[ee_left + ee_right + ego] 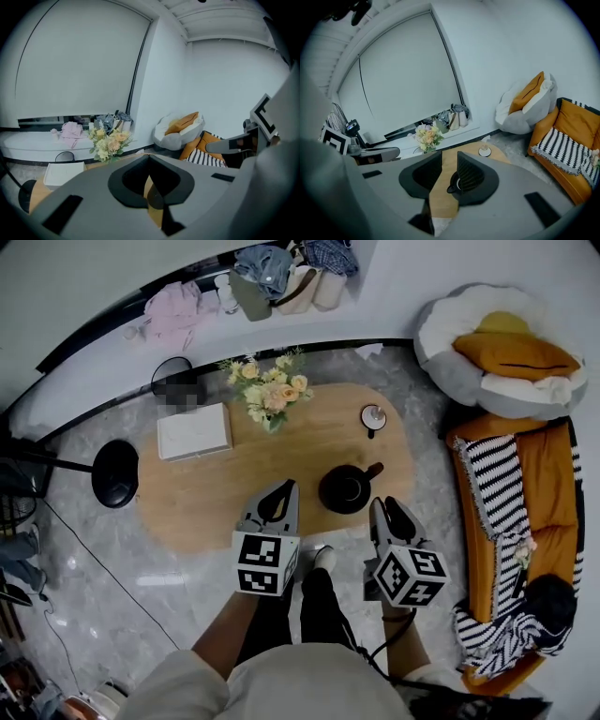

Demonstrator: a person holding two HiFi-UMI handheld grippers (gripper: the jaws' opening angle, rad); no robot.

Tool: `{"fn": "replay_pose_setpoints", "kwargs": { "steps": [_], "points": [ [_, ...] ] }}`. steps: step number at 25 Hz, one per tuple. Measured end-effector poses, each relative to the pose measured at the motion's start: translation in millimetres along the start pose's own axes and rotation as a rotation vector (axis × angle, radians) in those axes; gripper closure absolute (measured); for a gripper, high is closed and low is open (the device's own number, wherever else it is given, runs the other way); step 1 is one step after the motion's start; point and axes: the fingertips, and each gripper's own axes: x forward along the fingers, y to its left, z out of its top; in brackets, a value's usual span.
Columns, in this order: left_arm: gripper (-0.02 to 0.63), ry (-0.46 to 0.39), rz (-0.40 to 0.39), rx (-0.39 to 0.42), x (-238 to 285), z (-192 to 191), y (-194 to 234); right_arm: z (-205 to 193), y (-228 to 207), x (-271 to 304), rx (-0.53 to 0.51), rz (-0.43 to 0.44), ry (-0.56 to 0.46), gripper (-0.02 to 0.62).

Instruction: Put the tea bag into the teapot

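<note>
We count one black teapot (347, 489), and it stands on the one oval wooden table (206, 502), at the edge nearest to the person. We take this teapot as our landmark.

There are two grippers. The left gripper (289, 486) is just to the left of the teapot, and its jaws are closed tip to tip with nothing visible between them. The right gripper (386, 505) is just to the right of the teapot, a little nearer to the person. Its jaws stand apart and grip nothing; in its own view we see bare table between them, and a part of the teapot shows there beside the right jaw.

Beyond the teapot, on the far side of the table, lies one small round dish (373, 416) with one small thing on it. It is too small for us to say if this is the tea bag.

Far to the left of the teapot is one white box (194, 431). Between the box and the dish stands one bouquet (272, 395).

The only print we can make out is the black-and-white square markers on the two cubes.
</note>
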Motion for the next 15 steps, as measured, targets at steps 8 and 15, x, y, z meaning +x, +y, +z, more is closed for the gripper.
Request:
{"fn": "replay_pose_setpoints", "kwargs": {
  "steps": [8,15],
  "points": [
    [0.589,-0.063,0.000,0.014,-16.3,38.7,-11.2,37.6,3.5,-24.7,-0.013,-0.007,-0.070,0.514],
    [0.589,-0.096,-0.004,0.017,-28.4,59.3,-22.2,63.8,5.7,-47.2,-0.028,-0.006,-0.132,0.551]
  ]
}}
